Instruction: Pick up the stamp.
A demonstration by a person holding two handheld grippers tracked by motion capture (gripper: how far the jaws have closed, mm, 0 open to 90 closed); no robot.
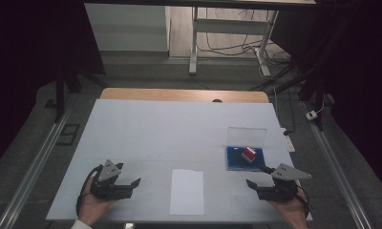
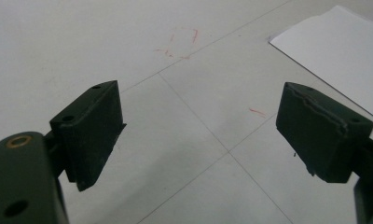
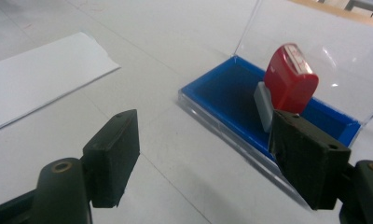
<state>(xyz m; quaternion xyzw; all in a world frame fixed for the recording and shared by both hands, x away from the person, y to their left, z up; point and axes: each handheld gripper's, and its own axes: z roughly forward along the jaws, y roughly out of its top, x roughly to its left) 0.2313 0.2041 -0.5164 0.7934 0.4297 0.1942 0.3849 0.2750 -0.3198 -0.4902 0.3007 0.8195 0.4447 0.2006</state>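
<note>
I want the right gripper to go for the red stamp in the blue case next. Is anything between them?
Nothing visible does. The right gripper, jaws apart, sits just short of the blue case, with bare table between. The red stamp rests inside, and the clear lid stands open behind it.

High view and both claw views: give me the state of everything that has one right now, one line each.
Left claw: open, holding nothing, low over the table near the front left.
Right claw: open, holding nothing, just in front of the blue case.
Blue case: open, clear lid standing up at the back.
Red stamp: inside the case, tilted, not gripped.
White paper: lying flat between the two claws, untouched.
</note>
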